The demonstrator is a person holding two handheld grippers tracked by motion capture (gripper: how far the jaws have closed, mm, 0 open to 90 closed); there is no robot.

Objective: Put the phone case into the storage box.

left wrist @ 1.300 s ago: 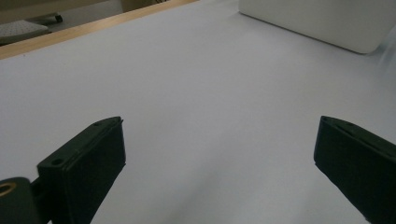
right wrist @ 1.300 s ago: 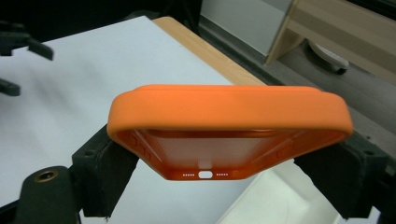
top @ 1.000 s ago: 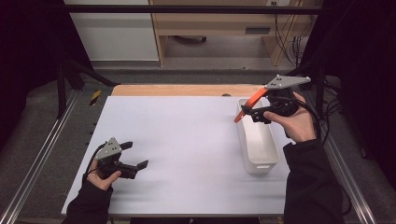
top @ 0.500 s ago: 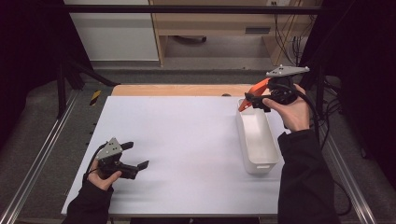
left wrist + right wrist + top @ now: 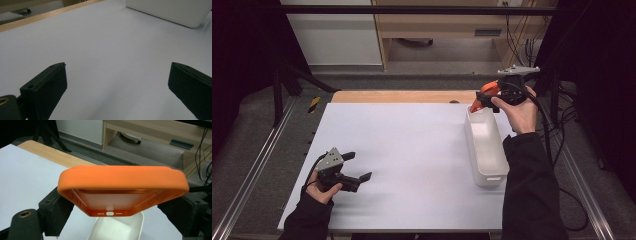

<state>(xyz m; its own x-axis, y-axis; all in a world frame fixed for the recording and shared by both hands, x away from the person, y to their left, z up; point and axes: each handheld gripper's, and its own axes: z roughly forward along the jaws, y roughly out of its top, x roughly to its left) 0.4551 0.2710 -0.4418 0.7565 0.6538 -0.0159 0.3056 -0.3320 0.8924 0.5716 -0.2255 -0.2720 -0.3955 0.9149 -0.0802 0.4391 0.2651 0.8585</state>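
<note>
One orange phone case (image 5: 122,187), rounded corners, pinched in the right gripper (image 5: 482,102) upper right above the bin (image 5: 486,150); left gripper (image 5: 357,167) spread over bare table (image 5: 402,150).

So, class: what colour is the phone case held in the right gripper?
Orange: the phone case shows best in the right gripper view, clamped in the right gripper.

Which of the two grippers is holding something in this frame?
The right gripper, raised over the far end of the white bin, is shut on an orange phone case. The left gripper sits low on the table, jaws open and empty.
</note>
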